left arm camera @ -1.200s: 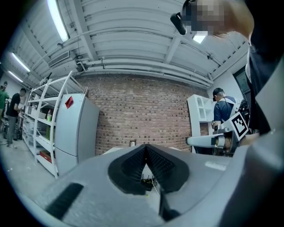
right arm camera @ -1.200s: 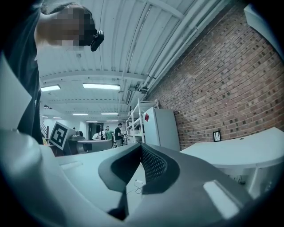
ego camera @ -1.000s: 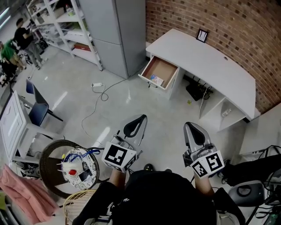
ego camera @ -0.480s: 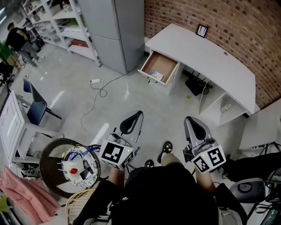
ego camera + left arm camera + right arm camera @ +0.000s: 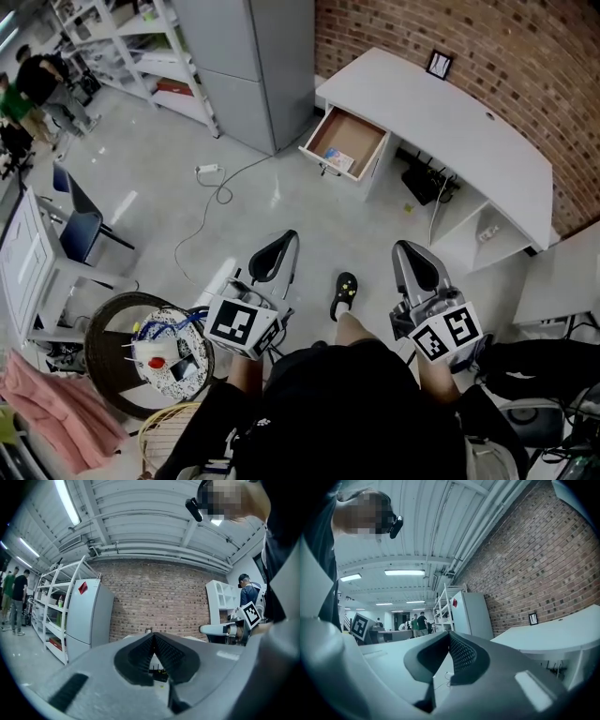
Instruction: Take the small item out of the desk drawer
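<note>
person: stands on the bare floor, one shoe (image 5: 343,292) stepped forward, a gripper in each hand, both pointing level towards the desk.
left gripper (image 5: 277,251): jaws pressed together with nothing between them; its own view (image 5: 152,639) shows the ribbed pads meeting.
right gripper (image 5: 411,261): likewise clenched and empty; pads meet in its own view (image 5: 449,637).
grippers, count: two, side by side, both well apart from the drawer.
floor cable (image 5: 211,202): one, trailing from a power strip (image 5: 206,170), left of the path to the desk.
step in hand: the approach, by my reading; nothing has been reached for yet.
drawer (image 5: 352,139): one, already pulled out from the left end of the desk, brown bottom showing.
small item (image 5: 339,165): one flat pale piece lying in the drawer's front corner; what it is, too small to tell.
next move calls for: closing the gap to the drawer, parting one pair of jaws, tipping that gripper down over the item.
desk (image 5: 450,131): one, white, curved, along the brick wall (image 5: 487,47); one small framed marker (image 5: 439,64) at its back edge.
bystanders (image 5: 42,80): two, far off by the shelving.
</note>
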Action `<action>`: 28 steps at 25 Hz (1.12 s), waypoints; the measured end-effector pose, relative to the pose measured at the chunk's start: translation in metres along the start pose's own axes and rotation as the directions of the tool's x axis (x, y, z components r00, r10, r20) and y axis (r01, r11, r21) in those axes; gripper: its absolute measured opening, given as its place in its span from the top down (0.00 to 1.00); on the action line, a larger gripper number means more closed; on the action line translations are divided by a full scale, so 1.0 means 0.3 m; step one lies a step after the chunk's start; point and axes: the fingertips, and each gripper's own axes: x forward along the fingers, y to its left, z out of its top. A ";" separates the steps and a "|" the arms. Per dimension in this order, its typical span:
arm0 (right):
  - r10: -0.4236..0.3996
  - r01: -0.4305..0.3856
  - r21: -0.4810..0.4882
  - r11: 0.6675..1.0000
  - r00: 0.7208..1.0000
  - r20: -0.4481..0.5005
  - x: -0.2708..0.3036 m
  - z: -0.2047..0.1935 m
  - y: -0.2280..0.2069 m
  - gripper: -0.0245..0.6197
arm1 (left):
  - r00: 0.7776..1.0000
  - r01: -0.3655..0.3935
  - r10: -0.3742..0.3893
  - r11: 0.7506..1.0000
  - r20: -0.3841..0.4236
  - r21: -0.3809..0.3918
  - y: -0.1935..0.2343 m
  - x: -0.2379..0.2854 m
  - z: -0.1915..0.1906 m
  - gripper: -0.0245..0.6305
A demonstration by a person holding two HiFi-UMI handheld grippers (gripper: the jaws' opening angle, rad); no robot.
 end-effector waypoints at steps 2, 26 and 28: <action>0.007 -0.007 0.009 1.000 1.000 -0.005 0.030 -0.008 -0.022 0.94 | 1.000 -0.006 0.006 1.000 -0.007 0.005 0.015 0.020 -0.003 0.96; 0.062 -0.060 0.053 0.997 0.997 -0.051 0.406 -0.057 -0.357 0.94 | 0.993 -0.112 0.112 0.994 -0.043 -0.008 0.278 0.349 -0.046 0.96; 0.050 -0.048 0.051 0.998 0.997 -0.050 0.430 -0.054 -0.398 0.94 | 0.992 -0.116 0.115 0.993 -0.043 -0.011 0.295 0.389 -0.037 0.96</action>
